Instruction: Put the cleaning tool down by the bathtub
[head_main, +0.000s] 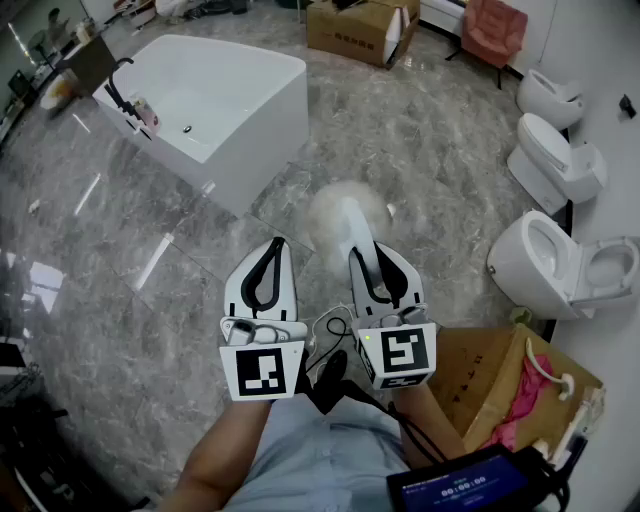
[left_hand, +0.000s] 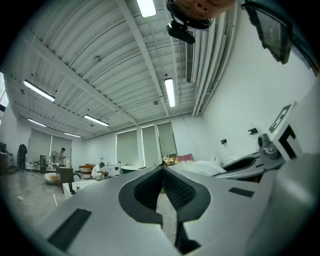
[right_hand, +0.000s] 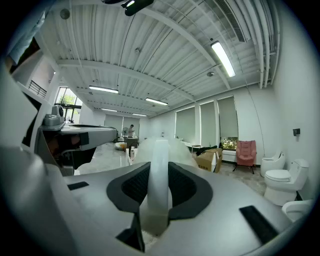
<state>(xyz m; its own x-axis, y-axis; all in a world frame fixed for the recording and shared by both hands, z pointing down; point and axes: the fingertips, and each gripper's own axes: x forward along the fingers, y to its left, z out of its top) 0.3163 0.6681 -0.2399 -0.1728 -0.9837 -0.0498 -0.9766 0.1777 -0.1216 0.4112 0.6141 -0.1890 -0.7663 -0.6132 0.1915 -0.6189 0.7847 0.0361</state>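
Bright and even under ceiling strip lights (right_hand: 223, 58); glare streaks across the glossy floor (head_main: 150, 262); gripper views bulge, corners black.

Floor (head_main: 110, 290): grey marbled tile, glossy, with pale streaks of reflected light on the left side. Standing on it:
- white bathtub (head_main: 225, 100), upper left, one corner turned toward the middle of the floor
- cardboard box (head_main: 355, 30) at the top edge
- pink chair (head_main: 493, 28) just right of that box
- three white toilets in a row down the right side: far toilet (head_main: 548, 95), middle toilet (head_main: 555, 160), near toilet (head_main: 545, 265) with lid up
- open carton (head_main: 490, 370), lower right, just below the near toilet, pink material inside

Dark gear in the bottom left corner, too dim to identify
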